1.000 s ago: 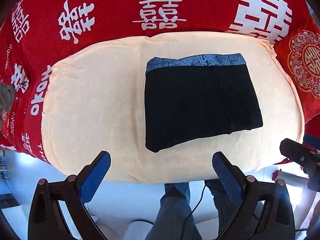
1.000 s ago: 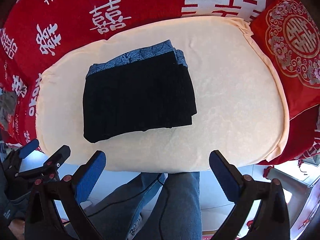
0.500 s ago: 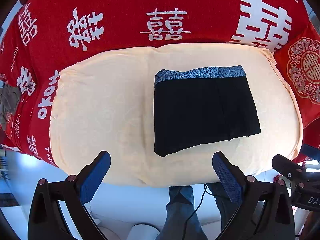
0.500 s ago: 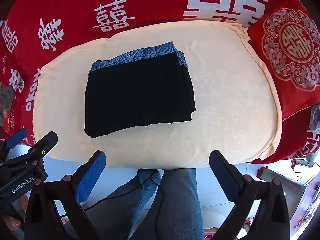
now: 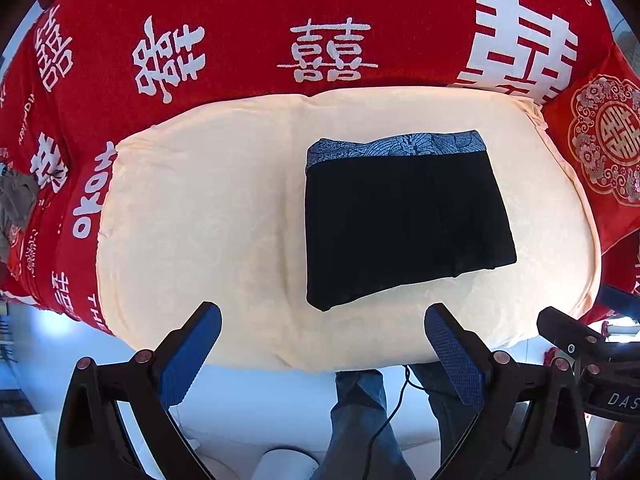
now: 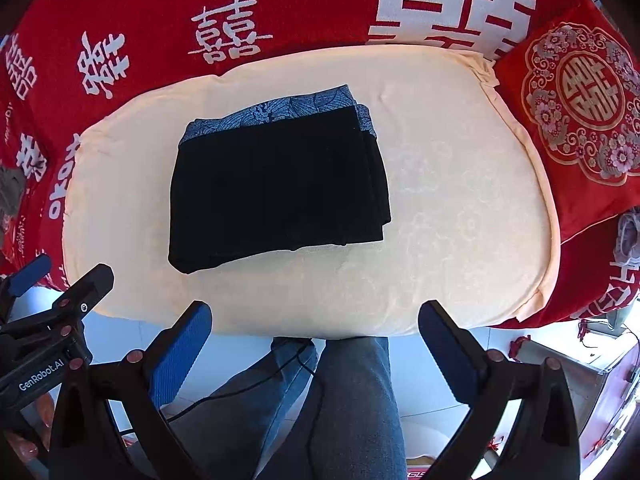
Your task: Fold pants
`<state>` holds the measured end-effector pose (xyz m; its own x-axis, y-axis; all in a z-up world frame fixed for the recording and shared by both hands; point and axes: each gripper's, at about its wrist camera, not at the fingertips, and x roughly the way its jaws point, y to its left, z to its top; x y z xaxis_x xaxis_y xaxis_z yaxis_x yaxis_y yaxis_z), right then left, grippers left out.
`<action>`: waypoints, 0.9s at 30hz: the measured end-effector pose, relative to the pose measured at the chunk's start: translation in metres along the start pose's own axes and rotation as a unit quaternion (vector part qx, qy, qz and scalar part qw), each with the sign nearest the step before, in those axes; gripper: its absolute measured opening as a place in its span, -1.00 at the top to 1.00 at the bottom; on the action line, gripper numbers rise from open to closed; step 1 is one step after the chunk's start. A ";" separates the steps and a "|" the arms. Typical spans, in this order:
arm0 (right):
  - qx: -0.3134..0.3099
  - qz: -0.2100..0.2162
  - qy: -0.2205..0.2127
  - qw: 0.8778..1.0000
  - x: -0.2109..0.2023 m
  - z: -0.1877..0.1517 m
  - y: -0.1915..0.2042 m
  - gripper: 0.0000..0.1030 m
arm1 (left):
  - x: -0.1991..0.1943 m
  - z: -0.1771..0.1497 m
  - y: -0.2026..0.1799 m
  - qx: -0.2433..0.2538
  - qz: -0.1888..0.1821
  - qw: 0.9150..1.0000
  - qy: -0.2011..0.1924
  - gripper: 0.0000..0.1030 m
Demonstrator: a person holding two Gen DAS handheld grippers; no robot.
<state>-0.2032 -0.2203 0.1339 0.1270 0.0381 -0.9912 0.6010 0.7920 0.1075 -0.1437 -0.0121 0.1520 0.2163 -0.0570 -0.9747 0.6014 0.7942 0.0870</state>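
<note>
Black pants point(image 5: 404, 220) point(image 6: 276, 188) lie folded into a compact rectangle on a cream cushion point(image 5: 200, 208) point(image 6: 460, 208), their blue patterned waistband along the far edge. My left gripper point(image 5: 322, 322) hangs open above the cushion's near edge, nothing between its blue pads. My right gripper point(image 6: 314, 320) is open too, held back over the near edge, clear of the pants. Each view catches the other gripper at its side, the right one point(image 5: 576, 344) and the left one point(image 6: 60, 300).
A red cover with white characters point(image 5: 320, 20) point(image 6: 200, 20) wraps the seat behind and beside the cushion. A red embroidered pillow point(image 5: 604, 136) point(image 6: 576, 100) sits at the right. A person's jeans-clad legs point(image 6: 344, 412) and a cable show below.
Both grippers have drawn back and up from the cushion, so the pants look smaller and farther away. The pants have not moved, and both grippers stay open.
</note>
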 end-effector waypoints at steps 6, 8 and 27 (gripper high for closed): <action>-0.001 -0.006 -0.007 1.000 -0.004 0.001 0.003 -1.00 | 0.000 0.000 0.002 0.000 -0.001 1.000 -0.001 -0.98; -0.001 -0.007 -0.008 1.000 -0.004 0.001 0.004 -1.00 | -0.001 0.000 0.002 0.001 -0.001 1.000 -0.004 -0.98; 0.003 -0.021 -0.015 1.000 -0.010 0.004 0.008 -1.00 | 0.002 -0.001 0.002 0.005 -0.015 1.000 0.000 -0.98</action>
<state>-0.1968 -0.2163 0.1450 0.1247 -0.0131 -0.9921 0.6111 0.7888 0.0664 -0.1434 -0.0099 0.1500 0.1979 -0.0802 -0.9769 0.6145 0.7866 0.0599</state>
